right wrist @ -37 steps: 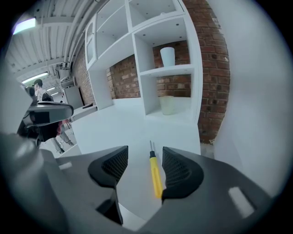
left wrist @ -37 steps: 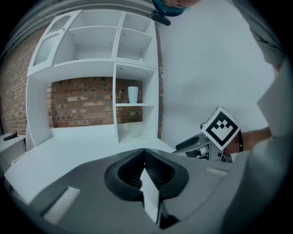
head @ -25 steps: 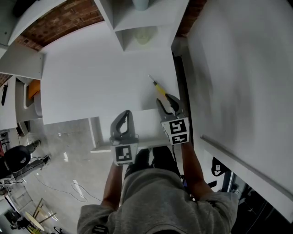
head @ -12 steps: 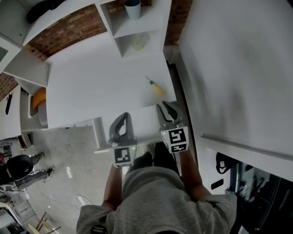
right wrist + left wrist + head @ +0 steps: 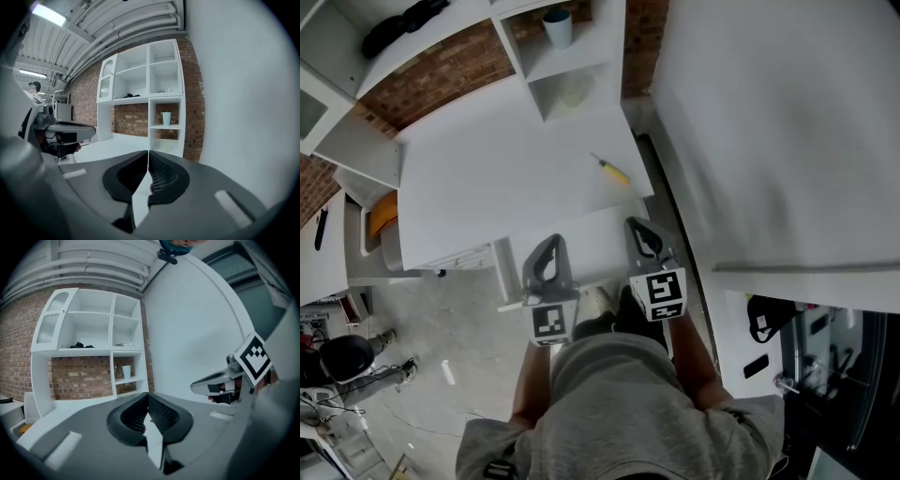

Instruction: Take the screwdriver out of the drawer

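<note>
Down at 6 o'clock of head view, left hand-held gripper [image 5: 550,246] closed, empty, drawn back toward body. Screwdriver [image 5: 610,170] lying free on white worktop [image 5: 487,178], near its right edge, at 11 o'clock from right hand-held gripper [image 5: 637,228]. Right jaws just closed on nothing; a second ago they sat at handle, now well apart. Reads as release done, task likely complete. Long axis runs 10-to-4 o'clock: metal tip toward 10, yellow handle toward 4.
</note>
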A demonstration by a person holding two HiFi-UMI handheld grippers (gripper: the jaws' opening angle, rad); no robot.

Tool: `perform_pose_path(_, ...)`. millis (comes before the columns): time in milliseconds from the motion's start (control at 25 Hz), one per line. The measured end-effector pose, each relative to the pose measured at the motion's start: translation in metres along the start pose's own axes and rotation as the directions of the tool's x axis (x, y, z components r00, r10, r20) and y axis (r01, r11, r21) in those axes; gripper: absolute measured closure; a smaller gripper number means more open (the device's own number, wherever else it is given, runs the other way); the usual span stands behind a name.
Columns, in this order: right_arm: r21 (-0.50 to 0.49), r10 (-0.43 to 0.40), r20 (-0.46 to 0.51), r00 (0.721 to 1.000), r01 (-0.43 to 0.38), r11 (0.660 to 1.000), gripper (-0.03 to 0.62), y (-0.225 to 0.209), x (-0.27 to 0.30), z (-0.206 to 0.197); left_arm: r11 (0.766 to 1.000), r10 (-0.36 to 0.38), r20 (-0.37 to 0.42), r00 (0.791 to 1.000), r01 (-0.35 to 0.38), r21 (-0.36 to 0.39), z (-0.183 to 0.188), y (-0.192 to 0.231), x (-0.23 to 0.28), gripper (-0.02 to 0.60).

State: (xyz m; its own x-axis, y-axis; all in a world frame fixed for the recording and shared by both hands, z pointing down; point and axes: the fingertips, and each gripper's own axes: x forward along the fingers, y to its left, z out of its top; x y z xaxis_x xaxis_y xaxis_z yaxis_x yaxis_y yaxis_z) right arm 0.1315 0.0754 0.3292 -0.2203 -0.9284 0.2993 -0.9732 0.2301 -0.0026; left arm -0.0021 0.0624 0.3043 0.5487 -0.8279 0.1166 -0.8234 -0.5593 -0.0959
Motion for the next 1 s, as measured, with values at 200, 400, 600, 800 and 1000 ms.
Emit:
perform_pose_path(200, -0.009, -0.016, 0.002, 1.0, 0.016, 1.0, 0.589, 0.009, -0.015, -0.004, 1.0, -0.013, 0.008, 1.0, 0.013, -0.026, 0.002, -0.005, -0.017, 0.569)
perform_pose_path(400, -0.014, -0.027, 0.005, 1.0, 0.027, 1.0, 0.591, 0.014, -0.026, -0.006, 1.0, -0.02, 0.005, 1.0, 0.02, -0.014, 0.003, -0.007, -0.028, 0.569)
perform_pose_path(600, -0.023, -0.026, -0.002, 1.0, 0.026, 0.999, 0.591, 0.015, -0.027, -0.007, 1.0, -0.021, 0.006, 1.0, 0.021, -0.019, 0.007, -0.008, -0.028, 0.569)
perform_pose_path(800, -0.027, -0.021, -0.001, 1.0, 0.021, 0.999, 0.591, 0.017, -0.028, -0.007, 1.0, -0.021, 0.009, 1.0, 0.021, -0.015, 0.007, -0.009, -0.029, 0.569)
perform_pose_path(1000, -0.029, -0.017, 0.001, 1.0, 0.017, 0.999, 0.591, 0.017, -0.028, -0.007, 1.0, -0.02, 0.003, 1.0, 0.02, -0.008, 0.004, -0.009, -0.03, 0.569)
